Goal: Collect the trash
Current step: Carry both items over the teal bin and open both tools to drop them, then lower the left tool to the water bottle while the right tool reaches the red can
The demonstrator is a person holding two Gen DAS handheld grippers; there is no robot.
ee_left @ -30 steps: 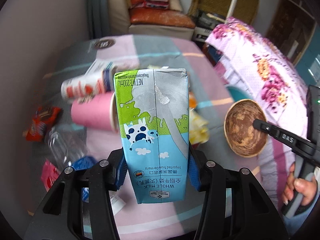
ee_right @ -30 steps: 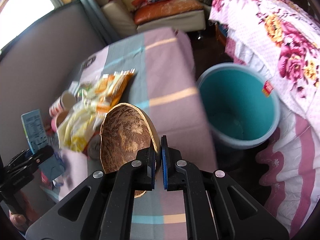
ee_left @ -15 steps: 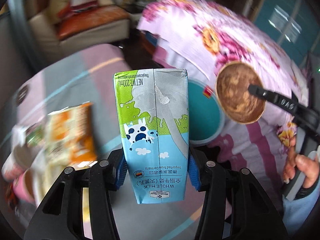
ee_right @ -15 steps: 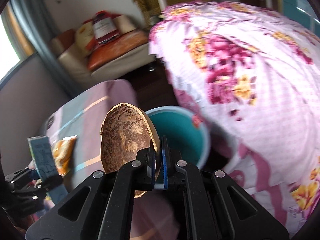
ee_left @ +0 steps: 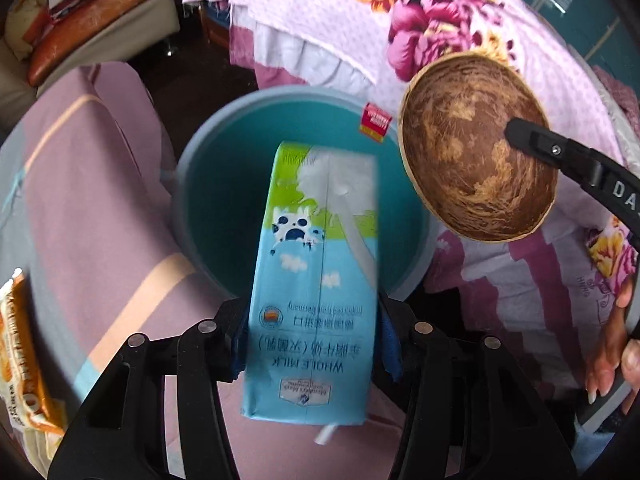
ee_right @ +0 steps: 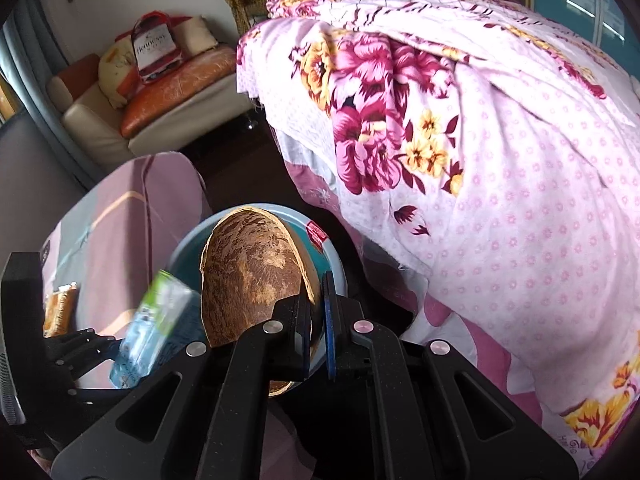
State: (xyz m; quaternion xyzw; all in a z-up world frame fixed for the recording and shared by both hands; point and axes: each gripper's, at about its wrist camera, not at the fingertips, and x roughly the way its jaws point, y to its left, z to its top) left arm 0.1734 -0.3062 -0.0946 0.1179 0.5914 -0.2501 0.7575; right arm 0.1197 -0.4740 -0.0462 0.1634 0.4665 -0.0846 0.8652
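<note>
A blue and green milk carton point(ee_left: 316, 280) stands between the fingers of my left gripper point(ee_left: 314, 340), right over the mouth of the teal bin point(ee_left: 188, 168). The jaws are opening; the carton is blurred and tilted, loose between the blue pads. My right gripper point(ee_right: 318, 320) is shut on the rim of a brown coconut shell half point(ee_right: 248, 276), held above the bin's far edge point(ee_right: 332, 256). In the left wrist view the shell point(ee_left: 472, 152) hangs to the right of the carton. From the right wrist view the carton point(ee_right: 156, 328) shows low on the left.
A flowered pink bed cover point(ee_right: 480, 160) drapes close to the bin's right side. The pink striped tablecloth point(ee_left: 100, 200) lies left of the bin, with an orange snack bag point(ee_left: 24, 360) at its edge. A person's hand point(ee_left: 612, 352) grips the right tool. A sofa point(ee_right: 160, 100) stands at the back.
Both grippers have swung from above the littered table to above the teal bin. The carton, straight and firmly held before, now tilts and slips in the left jaws. The shell stays clamped.
</note>
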